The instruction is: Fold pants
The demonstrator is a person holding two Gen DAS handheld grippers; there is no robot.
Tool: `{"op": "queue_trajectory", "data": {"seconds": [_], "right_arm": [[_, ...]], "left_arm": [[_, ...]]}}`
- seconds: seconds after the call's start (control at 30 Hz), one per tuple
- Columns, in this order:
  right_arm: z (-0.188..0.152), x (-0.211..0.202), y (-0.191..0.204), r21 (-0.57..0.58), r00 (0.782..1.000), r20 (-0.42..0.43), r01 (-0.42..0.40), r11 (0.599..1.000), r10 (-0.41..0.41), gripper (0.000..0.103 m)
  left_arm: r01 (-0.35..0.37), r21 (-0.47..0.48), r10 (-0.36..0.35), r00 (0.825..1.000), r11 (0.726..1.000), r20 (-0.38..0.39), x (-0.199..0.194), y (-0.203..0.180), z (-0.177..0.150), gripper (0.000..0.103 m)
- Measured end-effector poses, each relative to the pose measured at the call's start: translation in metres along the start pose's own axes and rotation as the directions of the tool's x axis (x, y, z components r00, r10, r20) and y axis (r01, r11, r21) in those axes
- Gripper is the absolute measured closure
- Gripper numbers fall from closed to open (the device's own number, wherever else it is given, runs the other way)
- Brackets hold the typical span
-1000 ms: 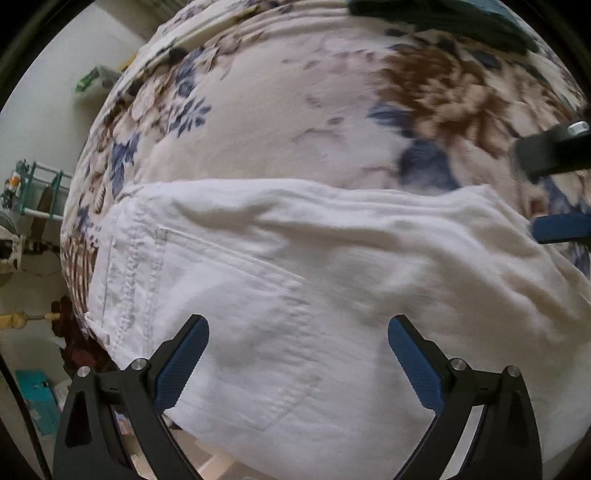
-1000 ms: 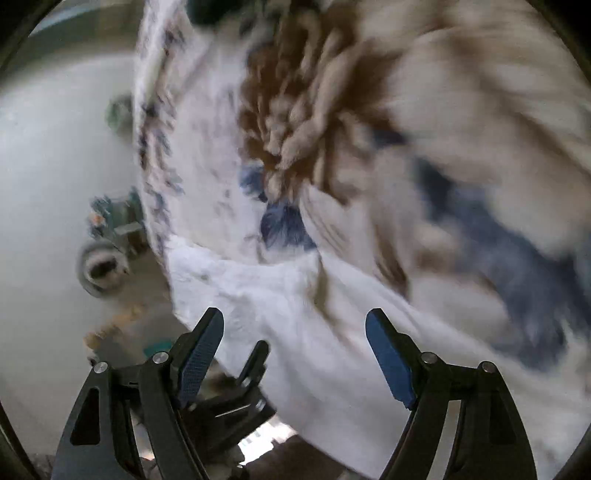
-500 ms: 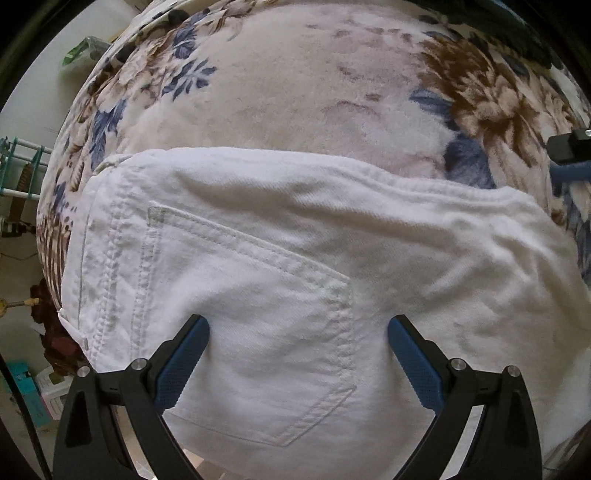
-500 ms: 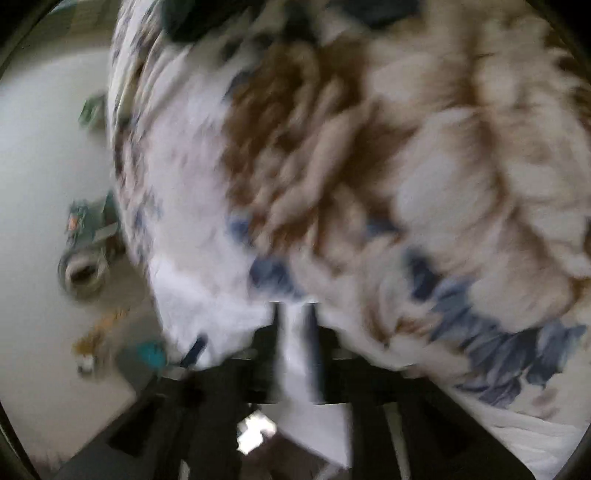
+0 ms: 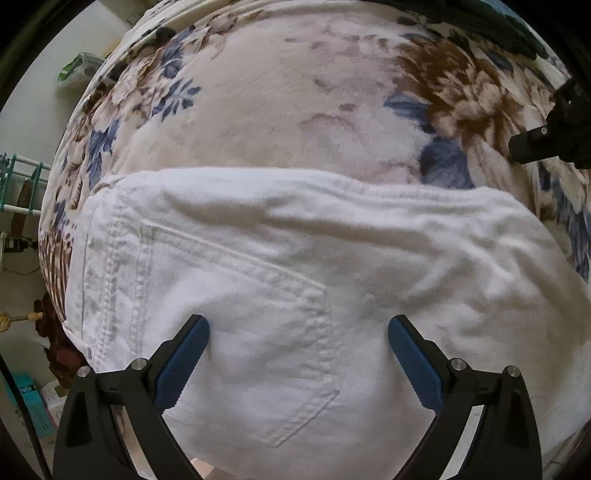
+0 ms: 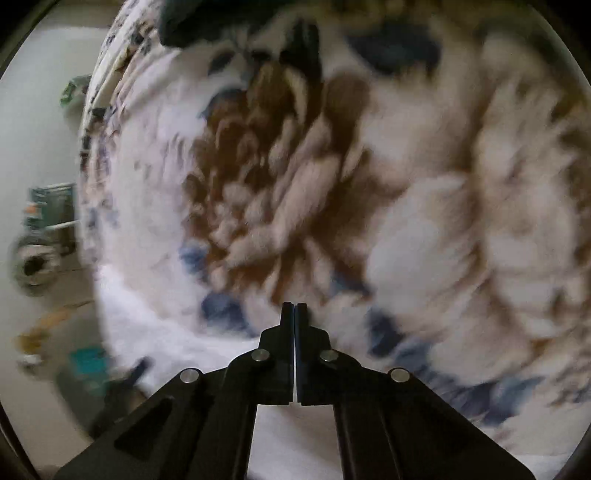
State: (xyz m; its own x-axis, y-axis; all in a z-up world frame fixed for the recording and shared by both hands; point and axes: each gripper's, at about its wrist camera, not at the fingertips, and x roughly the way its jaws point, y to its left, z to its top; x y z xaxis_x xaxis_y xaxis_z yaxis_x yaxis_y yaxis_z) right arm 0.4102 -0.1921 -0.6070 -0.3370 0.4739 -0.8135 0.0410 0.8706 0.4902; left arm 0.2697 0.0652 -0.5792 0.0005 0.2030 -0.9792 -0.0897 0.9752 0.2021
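White pants [image 5: 295, 280] lie folded on a floral blanket [image 5: 280, 96], back pocket [image 5: 251, 332] up and waistband at the left. My left gripper [image 5: 298, 332] hovers open just over the pocket, its blue pads [image 5: 184, 358] wide apart and nothing gripped. In the blurred right wrist view my right gripper [image 6: 295, 308] is shut with nothing visible between its fingertips; it is over the blanket [image 6: 424, 206], with the pants [image 6: 155, 332] behind and to the left. From the left wrist view the right gripper [image 5: 517, 149] is at the right edge, above the pants' far fold.
The blanket-covered bed drops off at the left to a pale floor [image 5: 22, 118]. There stand a teal rack [image 5: 22, 184], a green packet [image 5: 79, 70] and small boxes [image 5: 26, 395]. A dark cloth [image 5: 480, 18] lies at the blanket's far end.
The right gripper's jaws went from wide open to shut, and its view swung off the pants' edge onto the blanket. The left gripper stayed open over the pocket.
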Motion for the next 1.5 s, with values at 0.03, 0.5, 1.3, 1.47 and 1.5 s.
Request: {"op": "queue_trajectory", "data": {"seconds": [0.03,0.5,1.3,1.47,1.5], "right_arm": [[-0.005,-0.003,0.005,-0.031,1.000,-0.004,0.026,0.999,-0.026,0.102],[-0.092,0.044,0.038,-0.213,0.992,-0.122,-0.005,0.977,-0.021,0.095],[-0.036,0.035,-0.048,0.196,0.963,0.022,-0.268,0.943,0.269,0.093],[-0.036,-0.032,-0.028,-0.003,0.993,0.064,-0.096,0.995,0.096,0.074],[-0.043,-0.038,-0.024,-0.037,0.996,0.050,-0.068,0.997,0.069,0.063]], "left_arm": [[0.004,-0.004,-0.004,1.000,1.000,-0.008,0.000,0.000,-0.002,0.004],[-0.035,-0.014,0.035,0.998,0.999,0.059,-0.018,-0.007,0.006,0.004],[-0.040,-0.035,0.040,0.999,0.999,0.004,0.005,0.000,0.003,0.004],[-0.027,-0.020,0.028,0.999,0.999,0.039,-0.011,-0.009,0.004,0.004],[-0.025,-0.015,0.026,0.998,1.000,0.051,-0.015,-0.012,0.004,0.004]]}}
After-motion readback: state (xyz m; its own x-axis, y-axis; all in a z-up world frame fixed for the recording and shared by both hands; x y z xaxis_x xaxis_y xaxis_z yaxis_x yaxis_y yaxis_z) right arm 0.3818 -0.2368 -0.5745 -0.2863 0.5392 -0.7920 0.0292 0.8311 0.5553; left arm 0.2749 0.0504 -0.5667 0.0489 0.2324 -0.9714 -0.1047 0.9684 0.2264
